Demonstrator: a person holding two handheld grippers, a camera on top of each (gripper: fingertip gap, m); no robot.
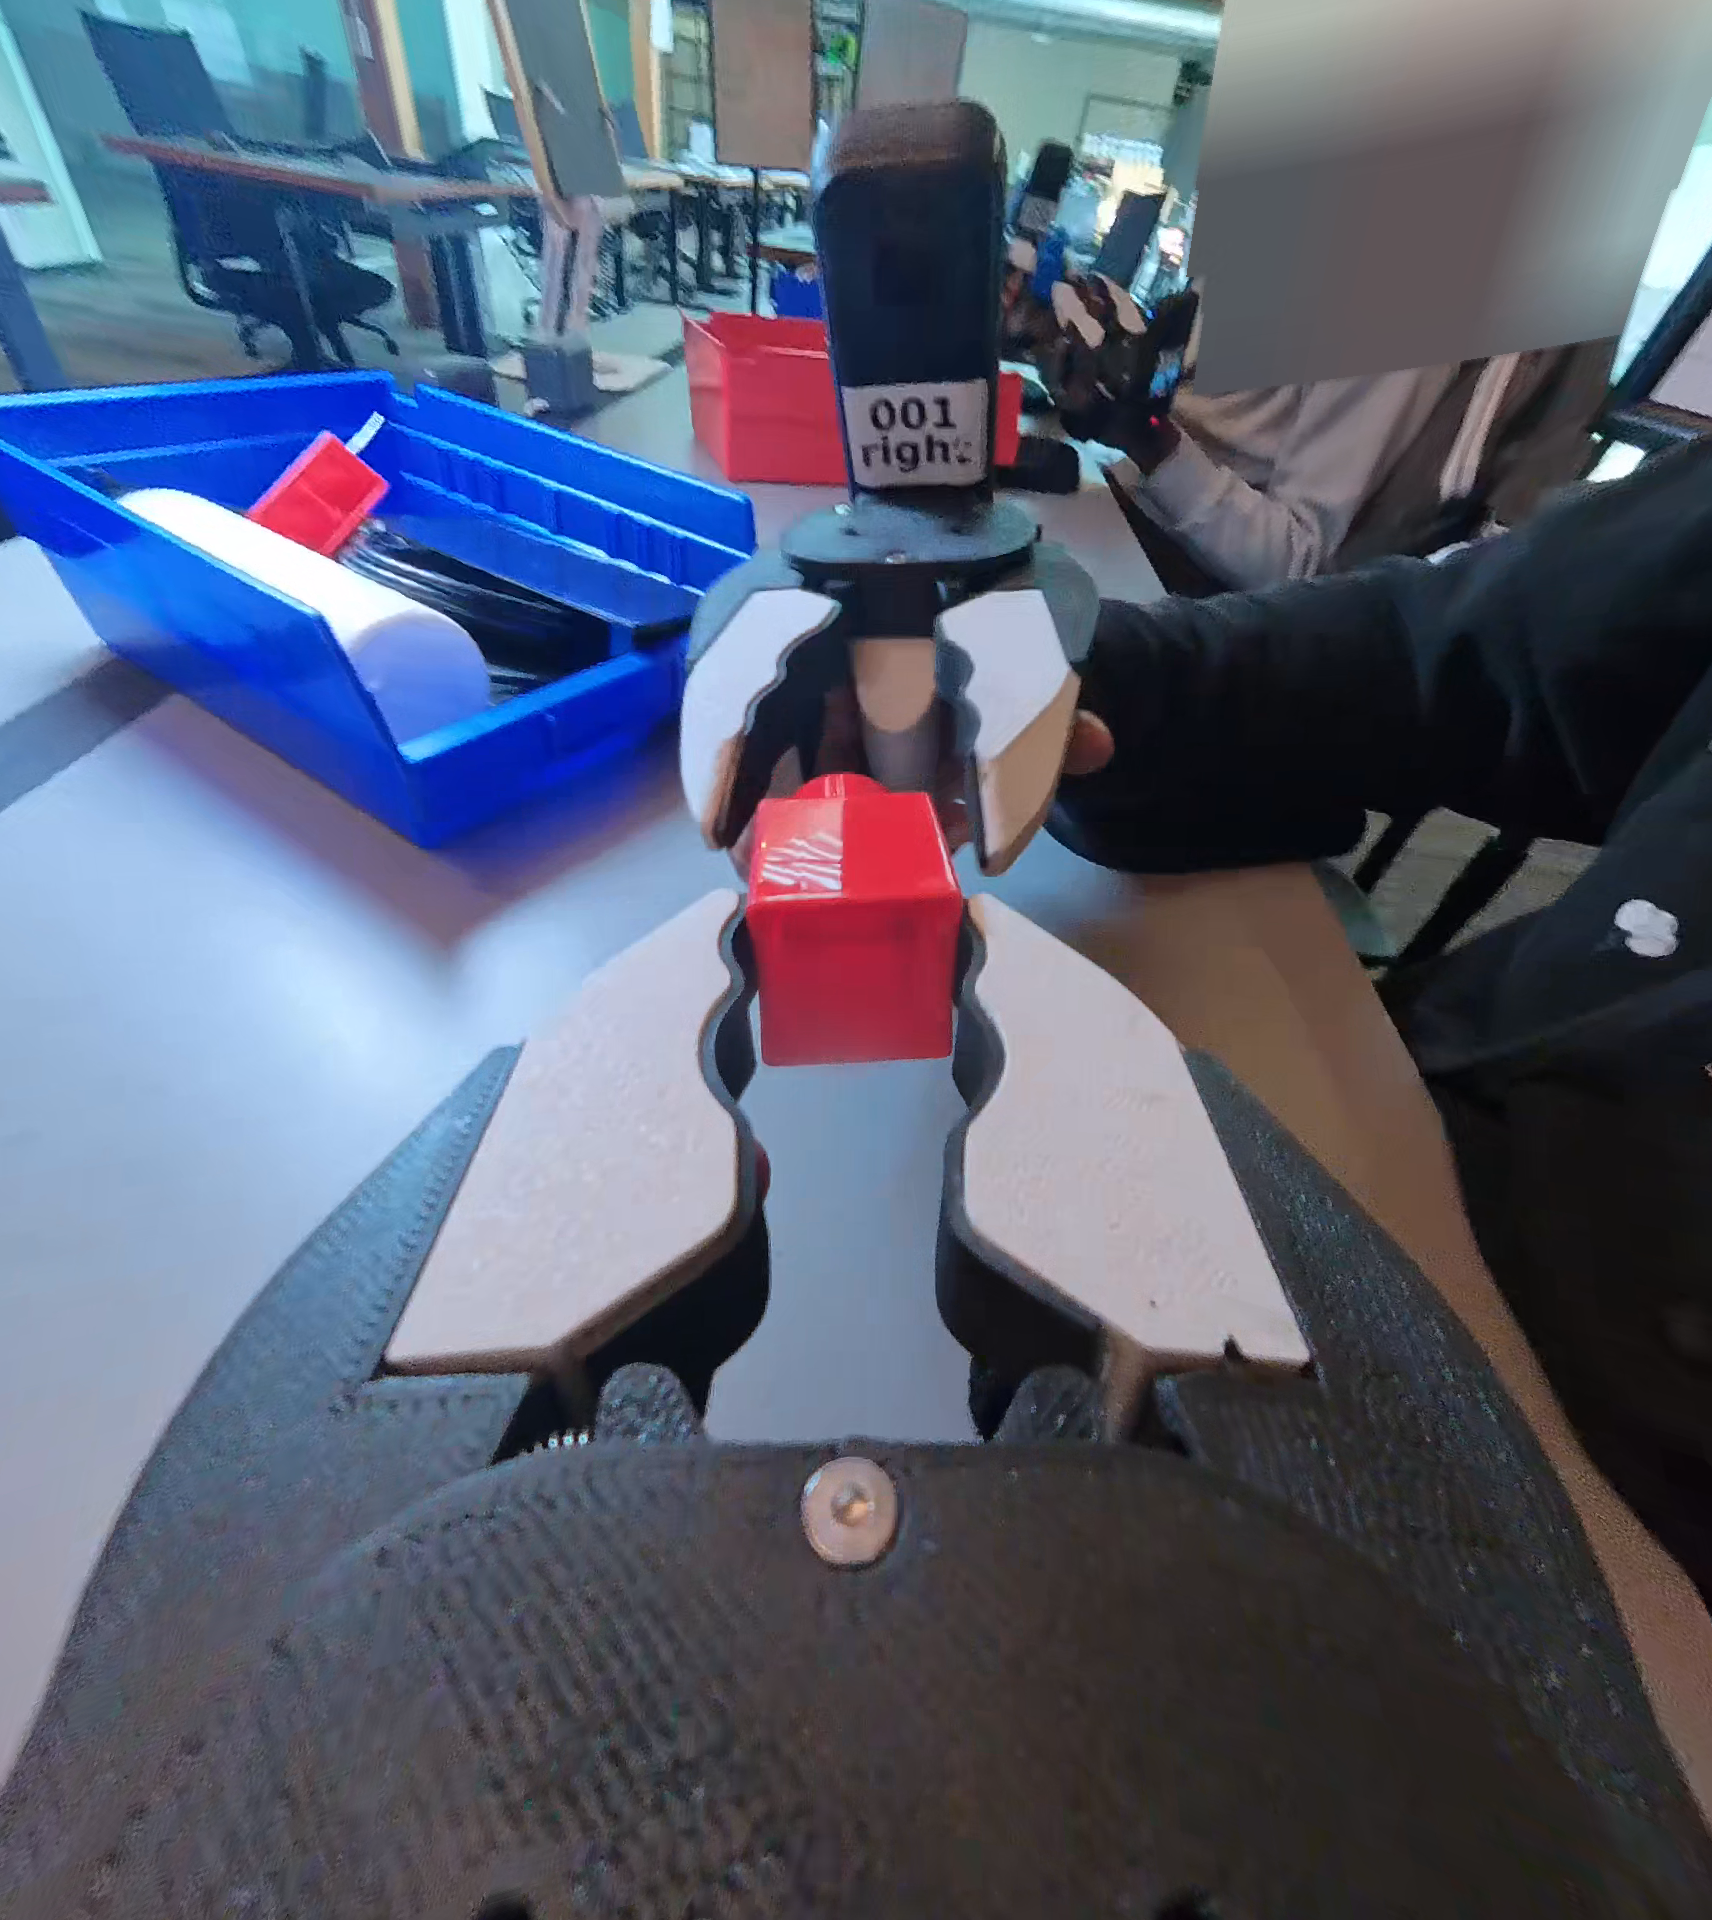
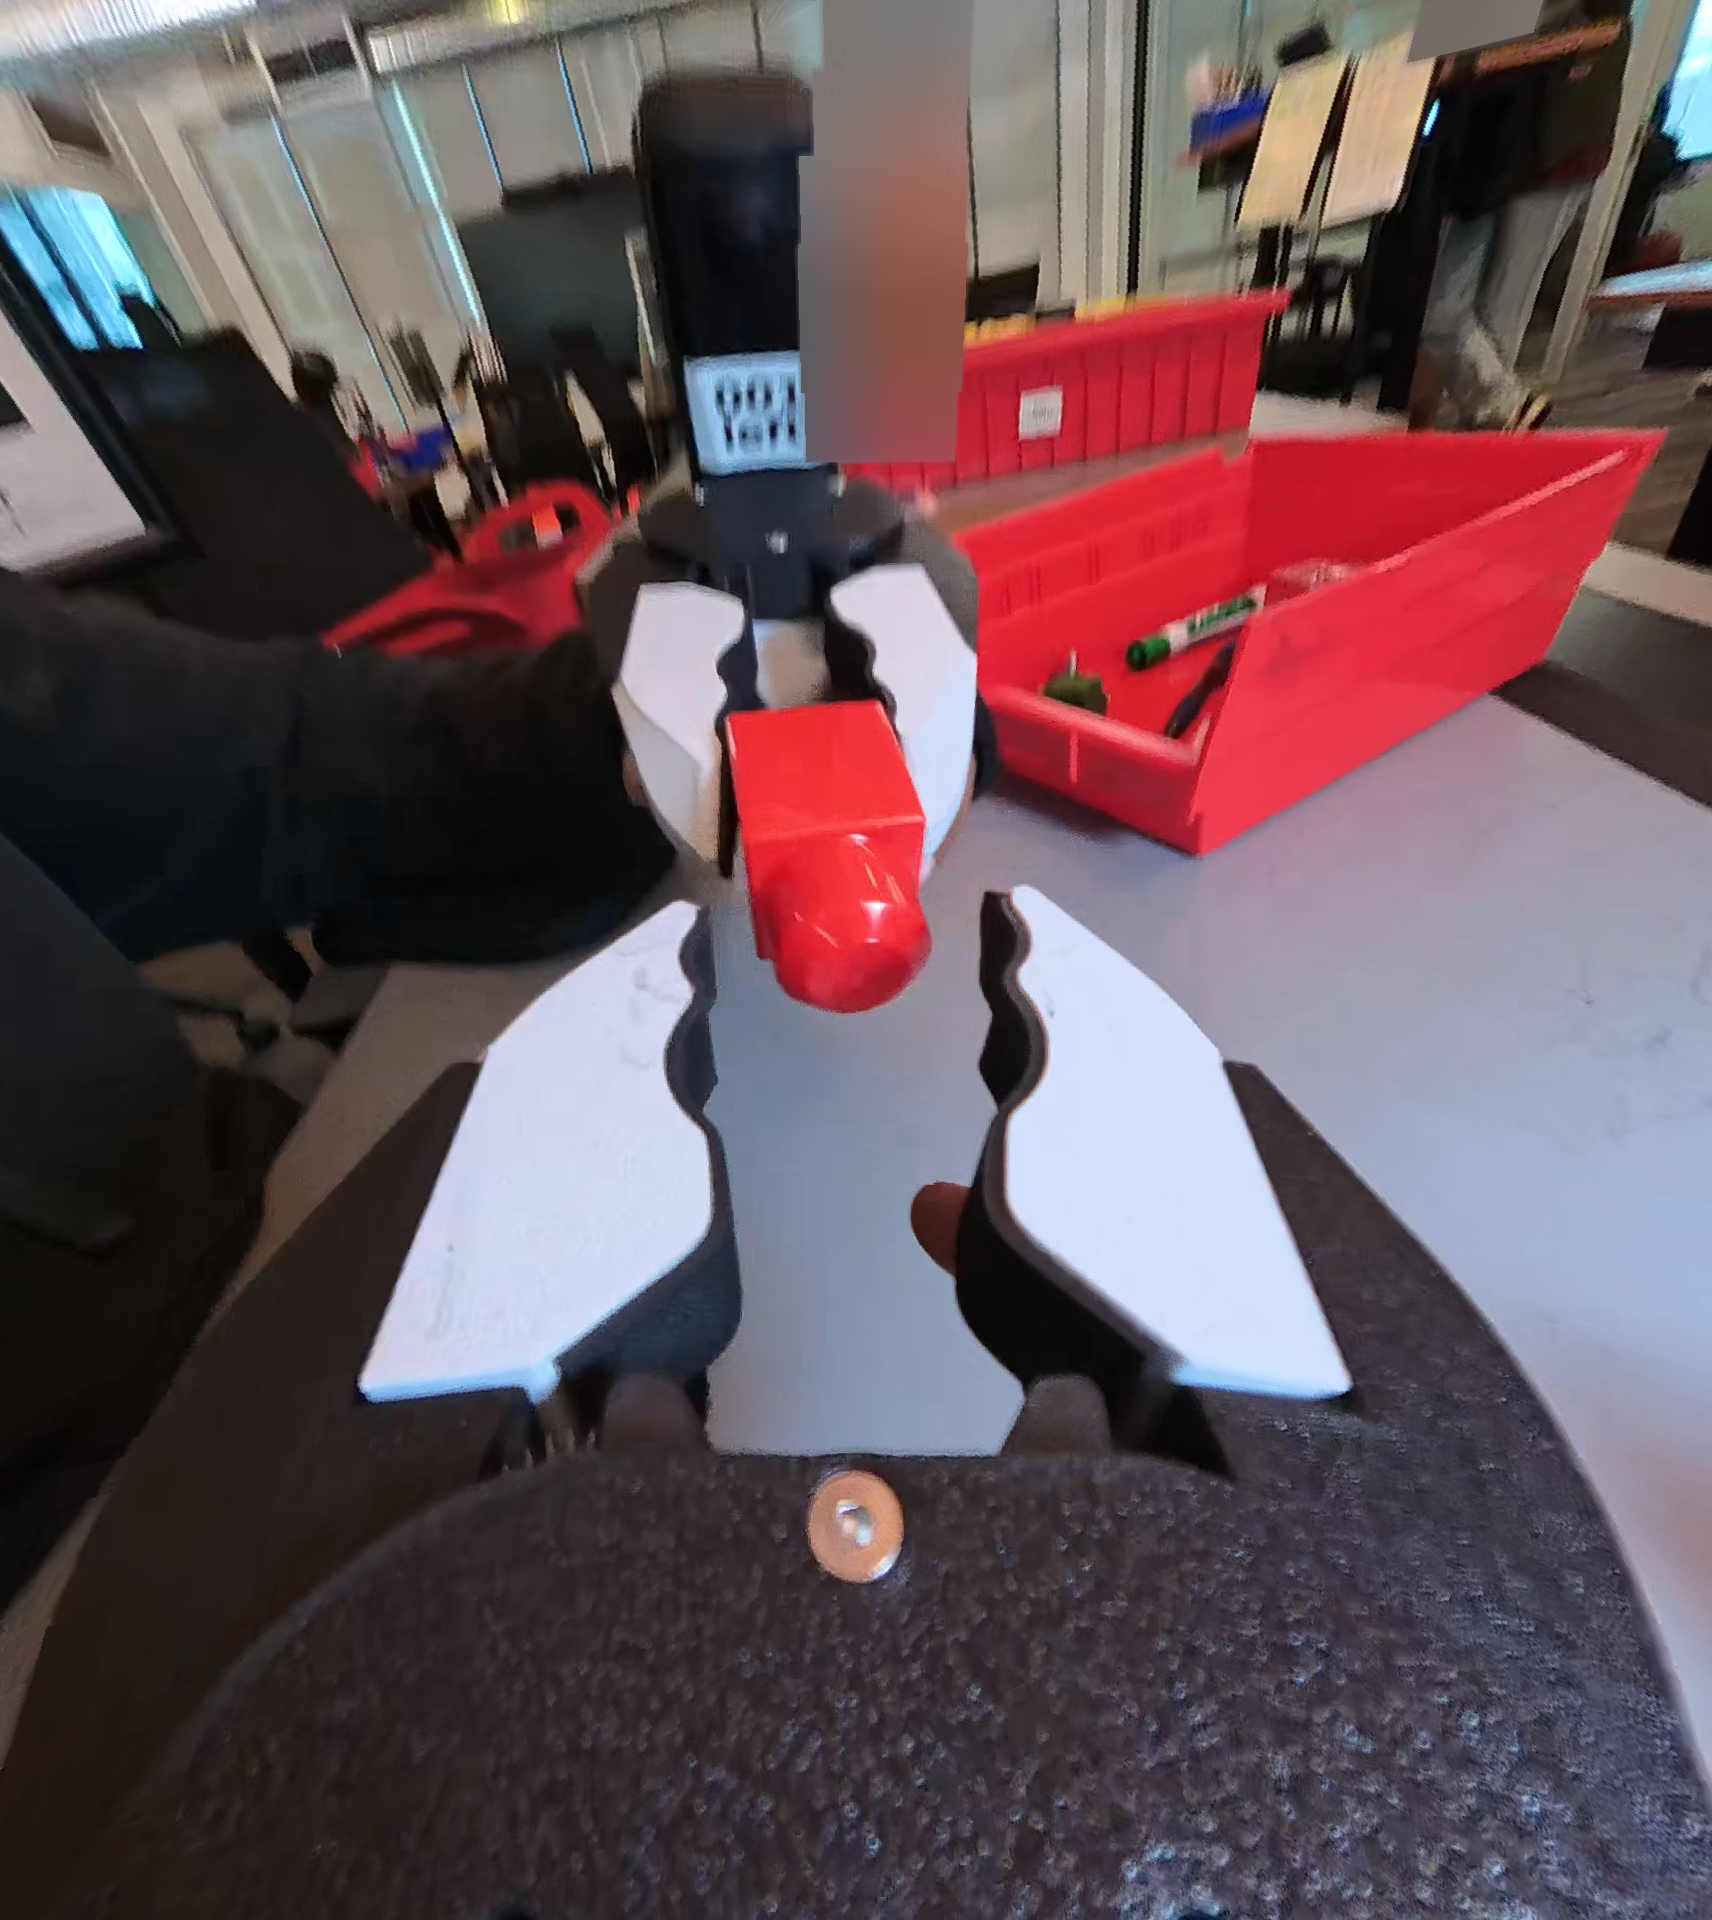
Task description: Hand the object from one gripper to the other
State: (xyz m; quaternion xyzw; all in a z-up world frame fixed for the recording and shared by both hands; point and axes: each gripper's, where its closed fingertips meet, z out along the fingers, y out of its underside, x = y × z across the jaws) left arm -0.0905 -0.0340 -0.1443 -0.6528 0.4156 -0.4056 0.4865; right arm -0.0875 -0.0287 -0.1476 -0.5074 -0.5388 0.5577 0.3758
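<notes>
My left tongs (image 1: 854, 977) pinched the square body of the red block (image 1: 857, 935), held in the air above the grey counter (image 1: 208, 1039). My right tongs (image 2: 847, 935) stood spread, the block's rounded nose (image 2: 847, 940) lying between their tips without contact. Judged risk: were the left tongs to let go before the right ones closed, the block would drop to the counter; a pinch on the tapered, glossy nose alone could also slip. Nearby stood a blue bin (image 1: 540, 758) holding a white roll (image 1: 312, 592), and a red bin (image 2: 1351, 727) holding a green marker (image 2: 1195, 629). Neither obstructed the transfer.
</notes>
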